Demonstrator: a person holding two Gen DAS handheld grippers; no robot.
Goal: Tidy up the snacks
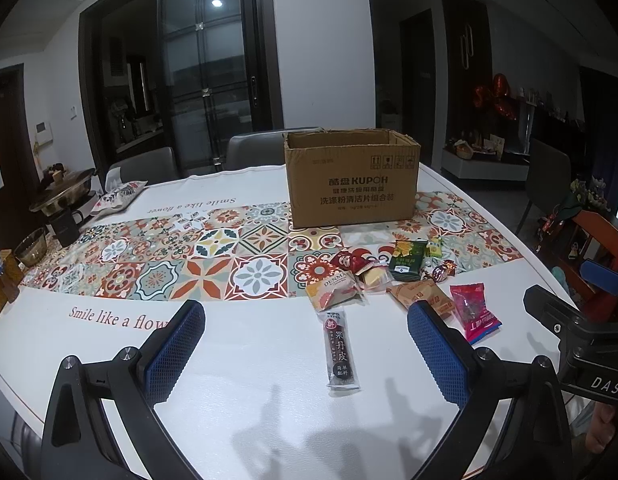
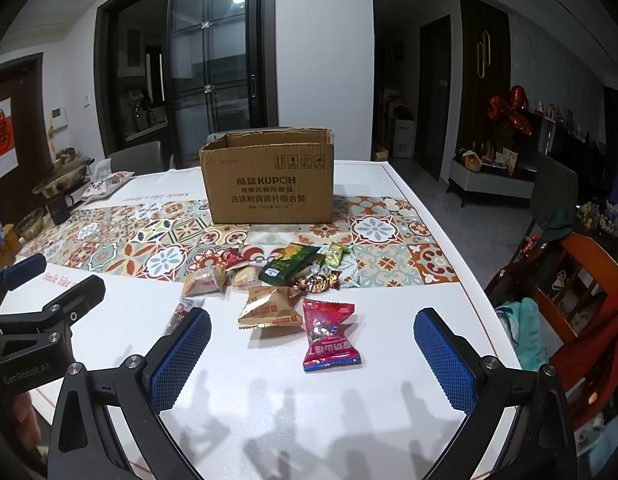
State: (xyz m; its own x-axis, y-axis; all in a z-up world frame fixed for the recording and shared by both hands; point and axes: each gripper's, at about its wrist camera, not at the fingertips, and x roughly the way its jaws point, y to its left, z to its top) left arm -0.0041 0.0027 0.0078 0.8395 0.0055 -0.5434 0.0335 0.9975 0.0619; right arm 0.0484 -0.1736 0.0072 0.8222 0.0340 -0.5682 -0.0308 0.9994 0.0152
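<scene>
Left wrist view: left tongs (image 1: 305, 334) spread apart, empty, above white worktop (image 1: 245, 360), over long dark fruit-leather stick packet (image 1: 340, 347). Right tongs (image 2: 312, 342) likewise apart, empty, over crinkly pink plastic candy packet (image 2: 331, 336). Remaining snacks heaped before open brown cardboard box (image 2: 269, 178). Probably start of sorting; next: lower, clamp one packet, carry into box.

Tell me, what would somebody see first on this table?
Probably the big open cardboard box standing on the colorful tiled strip of the table. Just in front of it lies a pile of snack packets, the bright pink packet nearest, between the fingers of the open right hand-held gripper.
</scene>
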